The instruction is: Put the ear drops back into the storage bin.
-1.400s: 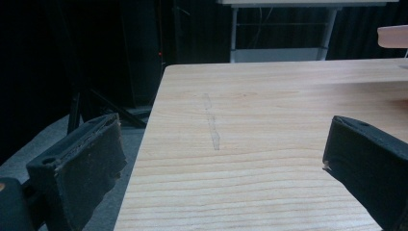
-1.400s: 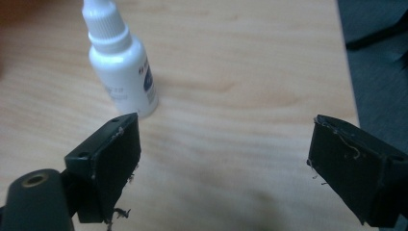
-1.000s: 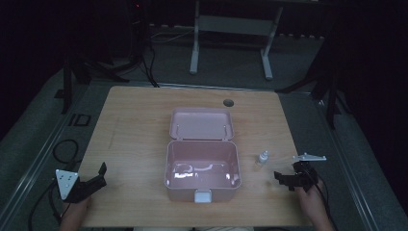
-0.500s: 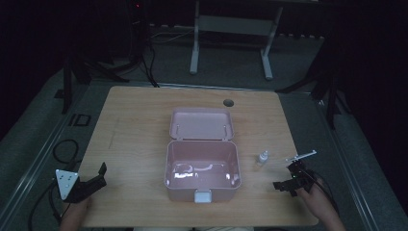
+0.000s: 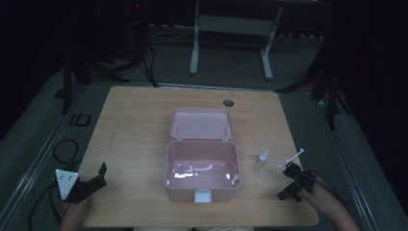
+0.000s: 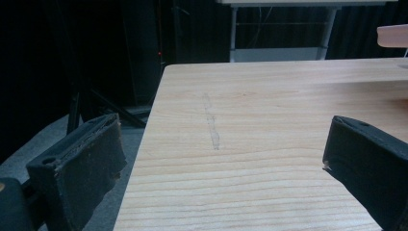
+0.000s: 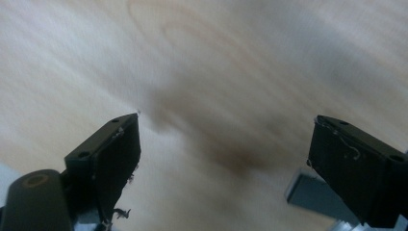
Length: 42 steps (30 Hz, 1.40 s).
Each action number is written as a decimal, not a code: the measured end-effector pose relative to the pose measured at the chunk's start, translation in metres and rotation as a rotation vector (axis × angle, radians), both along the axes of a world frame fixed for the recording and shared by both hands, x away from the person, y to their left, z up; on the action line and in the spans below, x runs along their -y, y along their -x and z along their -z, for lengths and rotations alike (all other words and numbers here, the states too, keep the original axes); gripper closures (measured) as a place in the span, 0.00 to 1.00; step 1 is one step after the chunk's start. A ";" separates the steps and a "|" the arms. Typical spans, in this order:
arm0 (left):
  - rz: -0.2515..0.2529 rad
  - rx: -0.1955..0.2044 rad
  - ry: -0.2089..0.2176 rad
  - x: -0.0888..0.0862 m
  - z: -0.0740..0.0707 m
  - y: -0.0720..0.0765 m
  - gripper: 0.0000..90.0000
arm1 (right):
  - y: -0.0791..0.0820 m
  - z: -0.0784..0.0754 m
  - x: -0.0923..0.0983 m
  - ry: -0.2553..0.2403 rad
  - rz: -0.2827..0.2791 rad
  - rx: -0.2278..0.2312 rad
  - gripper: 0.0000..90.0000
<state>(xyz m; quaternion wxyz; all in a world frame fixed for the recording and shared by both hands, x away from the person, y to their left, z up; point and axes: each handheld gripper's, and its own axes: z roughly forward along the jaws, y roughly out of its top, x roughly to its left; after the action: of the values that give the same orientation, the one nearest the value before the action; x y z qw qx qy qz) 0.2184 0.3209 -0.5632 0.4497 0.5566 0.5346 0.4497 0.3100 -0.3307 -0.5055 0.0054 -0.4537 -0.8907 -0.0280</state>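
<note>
Small bottle (image 5: 262, 158): upright on worktop (image 5: 139, 125), between open pink box (image 5: 202, 169) and right tongs (image 5: 291, 184). Likely light, rigid, tippy; grip mid-body. Both tongs, left (image 5: 91, 182) included, spread, empty.

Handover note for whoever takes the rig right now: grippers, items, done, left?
Left gripper: open, empty, at the table's near-left corner.
Right gripper: open, empty, near-right, jaws pointing down at the light wooden table.
Pink plastic box: mid-table, lid open, looks empty.
Small clear bottle: upright, right of the box, untouched.
Done: box is open.
Left: probably grasp the bottle with the right gripper and put it in the box.
</note>
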 end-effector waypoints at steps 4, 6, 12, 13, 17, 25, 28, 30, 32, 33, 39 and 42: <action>0.000 0.000 0.000 0.000 0.000 0.000 0.01 | -0.002 -0.001 -0.004 0.053 -0.025 -0.066 0.12; -0.001 0.000 0.000 0.000 0.000 0.000 0.01 | -0.004 -0.003 -0.006 0.067 -0.037 -0.075 0.12; 0.000 -0.001 0.000 0.000 0.000 0.000 0.01 | -0.015 -0.007 -0.009 0.071 -0.032 -0.061 0.12; 0.000 -0.001 0.001 0.000 0.000 0.000 0.01 | -0.017 -0.007 -0.009 0.072 -0.033 -0.055 0.12; 0.002 -0.001 0.000 0.000 0.000 0.000 0.01 | -0.024 -0.008 -0.011 0.096 -0.040 -0.063 0.16; 0.002 -0.001 0.000 0.000 0.000 0.000 0.01 | -0.038 -0.011 -0.020 0.097 -0.064 -0.088 0.16; 0.002 -0.001 0.001 0.000 0.000 0.000 0.01 | -0.045 -0.015 -0.022 0.061 -0.042 -0.092 0.16; 0.003 -0.001 0.001 0.000 0.000 0.000 0.01 | -0.049 -0.017 -0.024 0.046 -0.033 -0.088 0.15; 0.005 -0.001 0.001 0.000 0.000 0.000 0.01 | -0.054 -0.019 -0.026 0.035 -0.029 -0.083 0.14; 0.004 -0.001 0.001 0.000 0.000 0.000 0.01 | -0.056 -0.019 -0.028 0.037 -0.030 -0.084 0.14; 0.005 0.000 -0.001 0.000 0.000 0.000 0.01 | -0.069 -0.020 -0.038 0.030 -0.041 -0.097 0.13; 0.006 0.000 0.000 0.000 0.000 0.000 0.01 | -0.076 -0.021 -0.043 0.010 -0.046 -0.097 0.13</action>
<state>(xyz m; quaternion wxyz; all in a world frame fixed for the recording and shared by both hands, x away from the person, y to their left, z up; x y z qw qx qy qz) 0.2187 0.3210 -0.5632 0.4508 0.5585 0.5328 0.4483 0.3856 -0.2875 -0.4847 0.0471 -0.4339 -0.8997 -0.0014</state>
